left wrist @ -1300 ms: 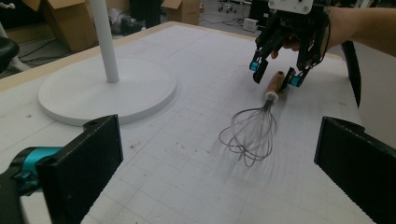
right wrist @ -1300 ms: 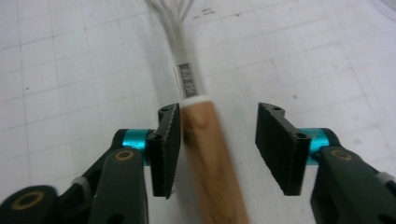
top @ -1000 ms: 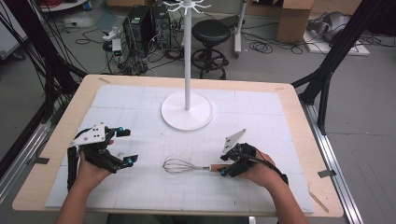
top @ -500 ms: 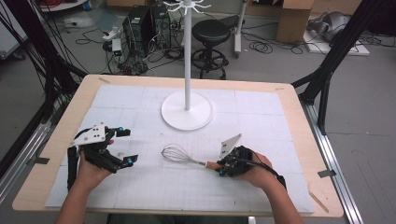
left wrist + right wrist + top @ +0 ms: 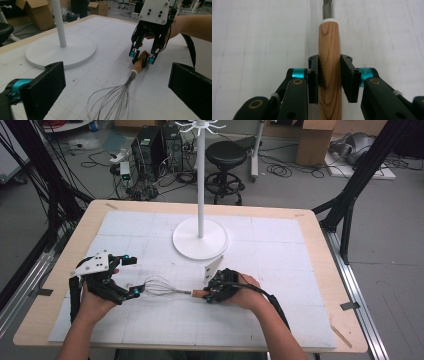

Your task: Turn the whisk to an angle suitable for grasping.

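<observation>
The right claw (image 5: 329, 80) is clamped on the wooden handle of the wire whisk (image 5: 167, 288), lying near the bench's (image 5: 320, 265) front edge. The left claw (image 5: 131, 276) stands apart beside its wires; a slanted lift could twist the round handle loose.

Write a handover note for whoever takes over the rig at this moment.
Right gripper: shut on the whisk, fingers clamped on its wooden handle.
Left gripper: open, holding nothing, with the wire head between its fingers but untouched.
Whisk: low over the mat, in front of the stand, wires pointing at the left gripper.
Done: whisk gripped by the handle.
Left: probably hand it over or hang it on the stand; nothing hangs there yet as far as the top shows.
</observation>
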A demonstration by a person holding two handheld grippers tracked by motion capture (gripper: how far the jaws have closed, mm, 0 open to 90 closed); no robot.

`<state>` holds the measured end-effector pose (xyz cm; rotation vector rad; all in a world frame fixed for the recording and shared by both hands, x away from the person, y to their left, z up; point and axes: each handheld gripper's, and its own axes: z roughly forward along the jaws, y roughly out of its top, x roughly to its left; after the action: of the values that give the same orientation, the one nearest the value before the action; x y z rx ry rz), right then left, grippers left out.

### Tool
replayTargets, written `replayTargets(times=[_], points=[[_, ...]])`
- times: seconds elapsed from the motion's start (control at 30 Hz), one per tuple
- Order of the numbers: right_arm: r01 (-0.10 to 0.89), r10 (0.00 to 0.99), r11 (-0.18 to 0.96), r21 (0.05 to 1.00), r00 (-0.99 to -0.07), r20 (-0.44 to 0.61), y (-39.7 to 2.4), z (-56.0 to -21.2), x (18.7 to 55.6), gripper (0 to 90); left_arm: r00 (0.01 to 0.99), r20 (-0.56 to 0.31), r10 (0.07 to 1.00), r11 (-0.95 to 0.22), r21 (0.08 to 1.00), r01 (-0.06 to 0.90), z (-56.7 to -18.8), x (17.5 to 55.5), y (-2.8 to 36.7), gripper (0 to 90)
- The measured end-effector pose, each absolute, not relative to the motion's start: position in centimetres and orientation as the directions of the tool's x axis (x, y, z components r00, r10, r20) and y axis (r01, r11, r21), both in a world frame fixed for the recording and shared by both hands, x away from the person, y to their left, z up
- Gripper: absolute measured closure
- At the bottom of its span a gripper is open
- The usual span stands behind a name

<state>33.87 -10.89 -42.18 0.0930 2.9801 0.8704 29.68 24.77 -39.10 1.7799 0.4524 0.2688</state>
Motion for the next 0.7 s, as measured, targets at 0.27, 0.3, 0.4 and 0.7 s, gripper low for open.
replayTargets(times=[0.27, 0.3, 0.4, 0.7], points=[[0.020, 0.031, 0.837, 0.546, -0.999, -0.010, -6.9, -42.3, 34.9, 69.9, 0.893, -0.051, 0.447, -0.200, 0.967, 0.156, -38.9, 29.6, 25.2, 1.7], [0.020, 0.031, 0.837, 0.546, -0.999, -0.010, -6.9, -42.3, 34.9, 69.9, 0.893, -0.051, 0.447, -0.200, 0.967, 0.156, -38.9, 29.6, 25.2, 1.7], [0.015, 0.021, 0.839, 0.544, -1.000, -0.006, -5.5, -42.4, 35.1, 69.9, 0.894, -0.050, 0.446, -0.199, 0.968, 0.154, -38.8, 29.6, 25.2, 1.6], [0.041, 0.037, 0.830, 0.557, -0.999, 0.019, -4.2, -42.6, 35.4, 61.7, 0.895, -0.049, 0.443, -0.200, 0.968, 0.152, -38.8, 29.6, 25.3, 1.7]])
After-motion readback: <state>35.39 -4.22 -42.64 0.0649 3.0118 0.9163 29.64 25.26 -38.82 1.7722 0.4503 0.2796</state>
